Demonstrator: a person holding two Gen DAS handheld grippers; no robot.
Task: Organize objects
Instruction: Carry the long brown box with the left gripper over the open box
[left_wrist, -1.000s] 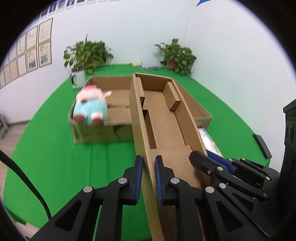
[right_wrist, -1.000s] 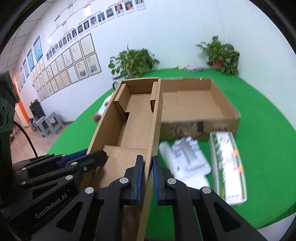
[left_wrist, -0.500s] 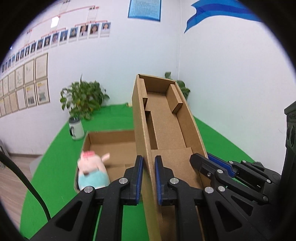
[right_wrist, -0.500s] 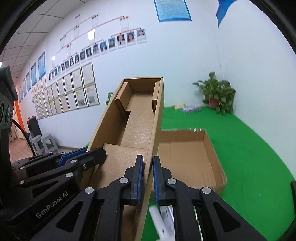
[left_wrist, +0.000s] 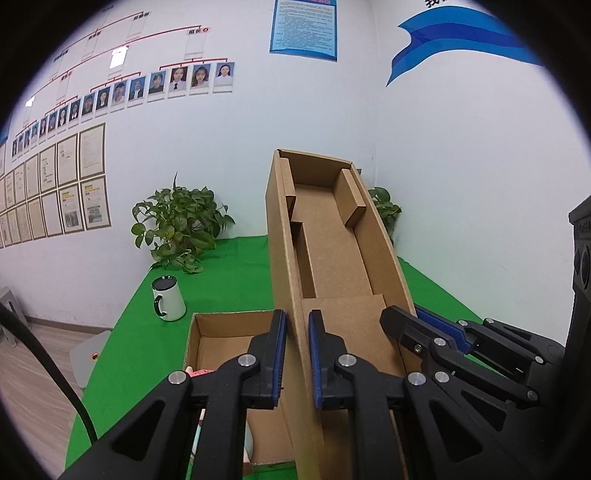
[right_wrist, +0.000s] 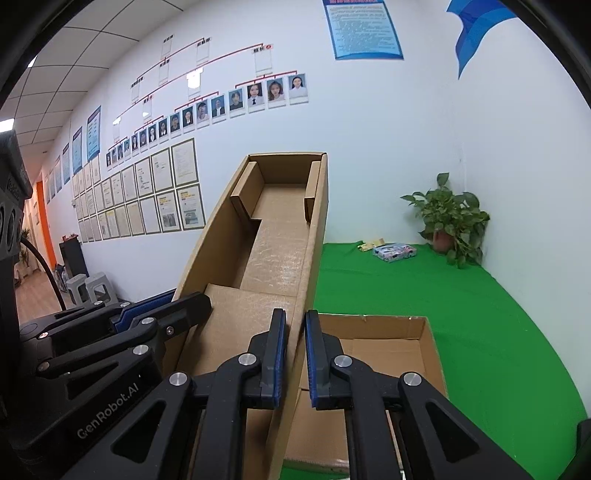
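Only the left wrist view takes in the white mug (left_wrist: 168, 299) with its dark handle, standing on the green-covered bench (left_wrist: 236, 280) in front of a leafy potted plant (left_wrist: 181, 225), and a sliver of a pink plush toy (left_wrist: 199, 373) peeking from behind the left gripper (left_wrist: 296, 354) inside the open shipping carton (left_wrist: 229, 332). Only the right wrist view shows a second potted plant (right_wrist: 448, 218) in the far corner and a small printed packet (right_wrist: 394, 252) lying on the cloth near it (its label is too small to read).

Both views share the long cardboard tray (left_wrist: 332, 258), held clear of the bench and tilted with its far end raised against the wall, above the carton. The left gripper's jaws are closed on the tray's left side wall, one blue pad on each face. The right gripper (right_wrist: 293, 352) mirrors it, its jaws clamped on the tray's right side wall. Each gripper points forward and upward along the tray, and each shows at the edge of the other's view beside the tray's near end.
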